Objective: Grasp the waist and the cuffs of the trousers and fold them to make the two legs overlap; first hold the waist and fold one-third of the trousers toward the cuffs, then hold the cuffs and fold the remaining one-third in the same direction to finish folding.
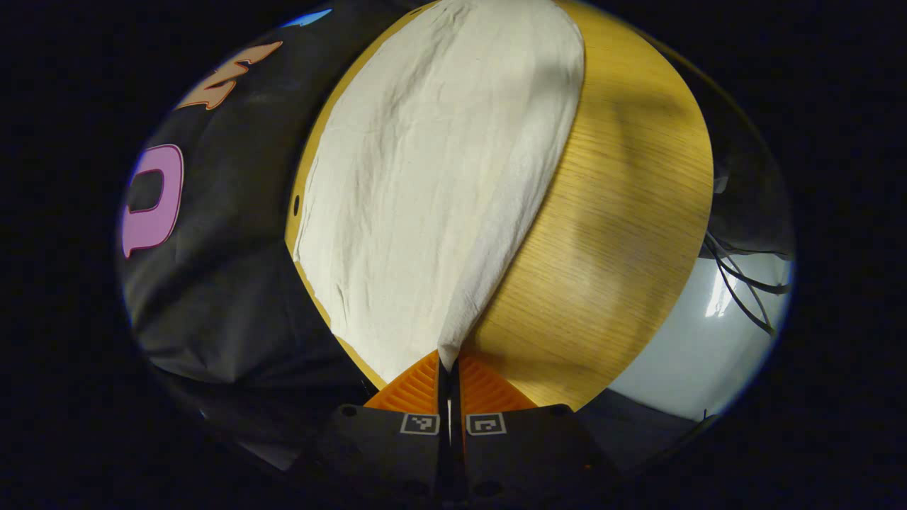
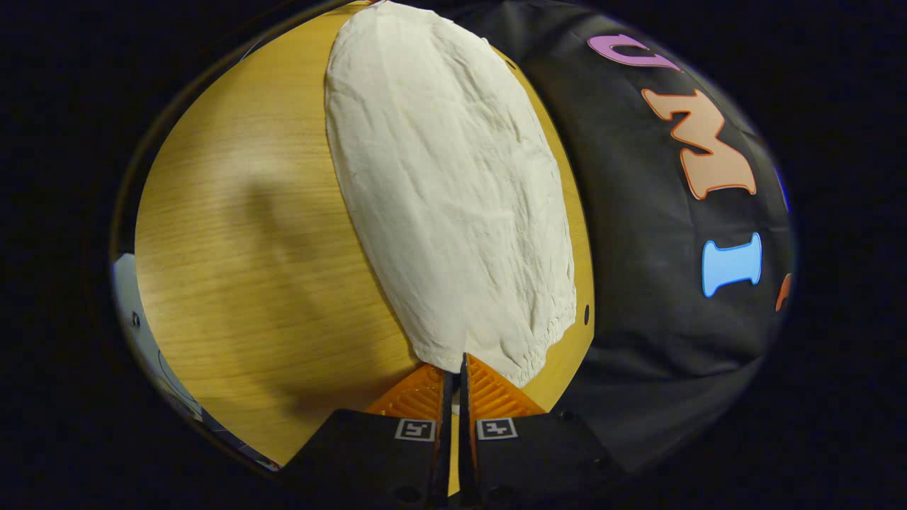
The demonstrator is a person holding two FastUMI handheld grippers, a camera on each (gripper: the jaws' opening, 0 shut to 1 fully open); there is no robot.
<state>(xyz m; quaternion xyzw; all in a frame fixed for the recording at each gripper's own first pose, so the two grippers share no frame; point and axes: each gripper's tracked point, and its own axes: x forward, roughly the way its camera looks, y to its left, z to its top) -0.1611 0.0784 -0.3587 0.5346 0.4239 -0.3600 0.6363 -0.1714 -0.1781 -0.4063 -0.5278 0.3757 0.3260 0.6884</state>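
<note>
Cream-white trousers lie lengthwise on the wooden table, looking like a single leg's width. In the left gripper view their near corner narrows into a fold that runs down between the fingers of my left gripper, which is shut on it. The near edge here is straight, like a cuff. In the right gripper view the trousers end in a gathered, elastic-looking edge, the waist. My right gripper is shut on the near corner of that end.
Bare tabletop stretches beside the trousers. The black cloth wall hangs close behind the table's far edge. A small dark hole sits in the table near the waist. A pale floor with dark cables lies past the table's edge.
</note>
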